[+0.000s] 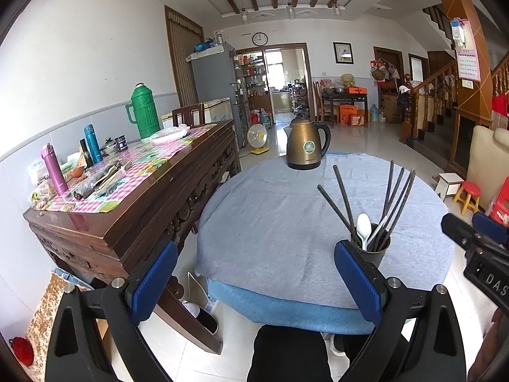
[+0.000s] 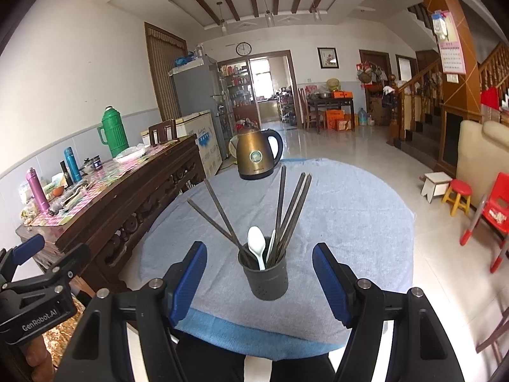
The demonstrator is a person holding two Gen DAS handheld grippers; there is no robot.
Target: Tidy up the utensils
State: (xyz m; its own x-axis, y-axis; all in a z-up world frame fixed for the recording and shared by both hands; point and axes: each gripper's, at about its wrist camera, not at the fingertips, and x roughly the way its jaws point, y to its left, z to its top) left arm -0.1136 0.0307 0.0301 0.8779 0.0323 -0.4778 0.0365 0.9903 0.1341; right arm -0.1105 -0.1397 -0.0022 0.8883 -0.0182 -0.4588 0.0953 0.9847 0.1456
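The dark utensil holder (image 2: 266, 273) stands on the round table's grey-blue cloth (image 2: 350, 222), near the edge closest to the person, at about 6 o'clock of the tabletop. It already holds the black chopsticks (image 2: 291, 213), fanning up toward 11 and 1 o'clock, along with a white spoon (image 2: 257, 245) and a pale, thin handle I cannot identify. No loose utensil shows anywhere else on the cloth, so the sorting looks finished or nearly so; at most a tidying of the splayed sticks may be left.

The right gripper (image 2: 259, 281) frames the holder, its blue pads standing wide at 9 and 3 o'clock of it, clear of its sides and gripping nothing. The left gripper (image 1: 254, 283) also stands wide and empty, aimed at bare cloth, with the holder just beyond its right pad.

Farther out, a bronze kettle (image 2: 258, 156) sits at 12 o'clock of the table, and a carved wooden sideboard (image 2: 127, 203) with flasks stands at 9 o'clock.
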